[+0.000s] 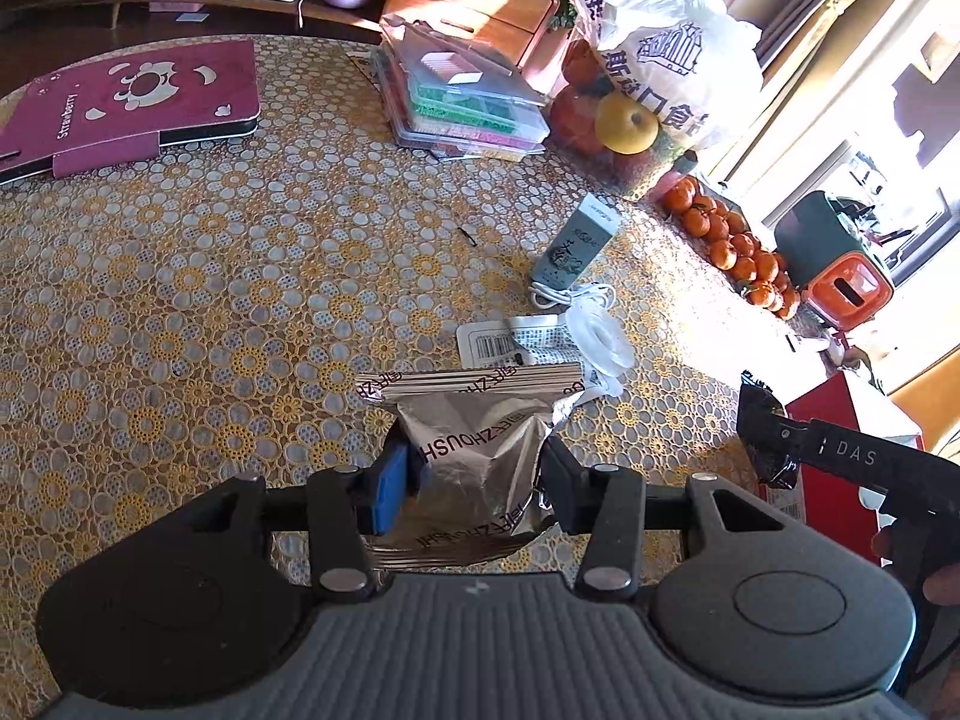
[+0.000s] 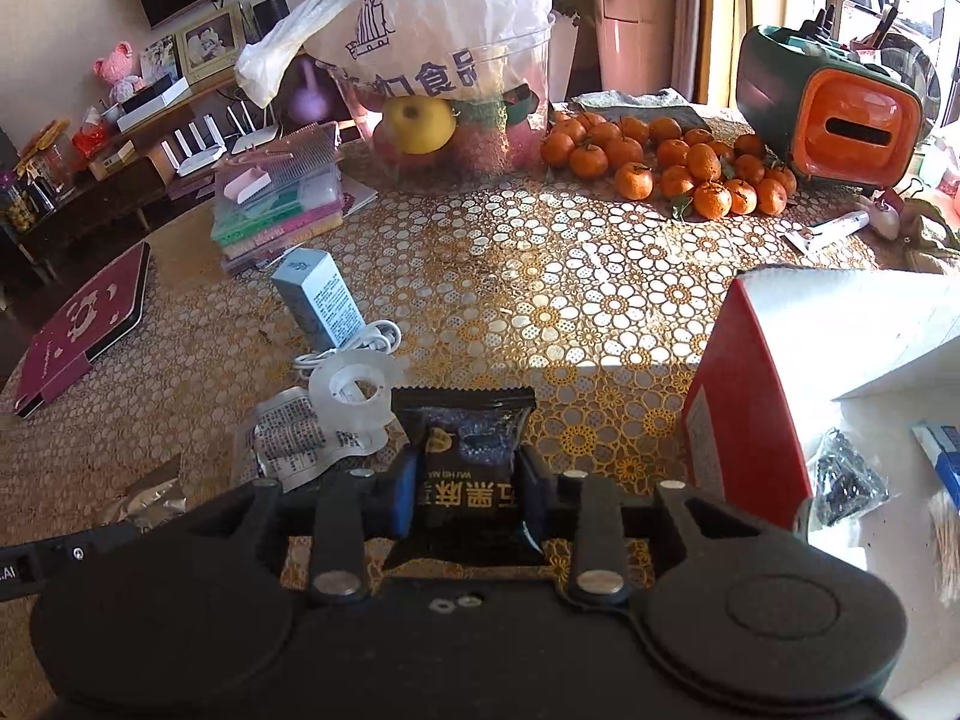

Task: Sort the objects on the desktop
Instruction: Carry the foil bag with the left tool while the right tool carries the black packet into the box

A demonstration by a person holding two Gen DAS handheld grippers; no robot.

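My left gripper (image 1: 477, 471) is shut on a silver foil packet (image 1: 480, 438) held just above the flowered tablecloth. My right gripper (image 2: 468, 483) is shut on a black snack packet (image 2: 468, 456); the left wrist view shows that same black snack packet (image 1: 765, 435) and gripper at the right edge. A red-and-white box (image 2: 798, 378) stands open to the right, with a small bag of black bits (image 2: 846, 477) inside. Ahead lie a clear tape roll (image 2: 354, 390), a printed white wrapper (image 2: 294, 438), a coiled white cable (image 2: 366, 342) and a pale blue carton (image 2: 321, 300).
A maroon tablet case (image 1: 132, 102) lies far left. Stacked clear plastic cases (image 1: 462, 96) sit at the back, beside a fruit bowl under a white plastic bag (image 2: 432, 18). Loose tangerines (image 2: 678, 162) and an orange-green container (image 2: 834, 114) fill the back right. A tube (image 2: 834, 231) lies near them.
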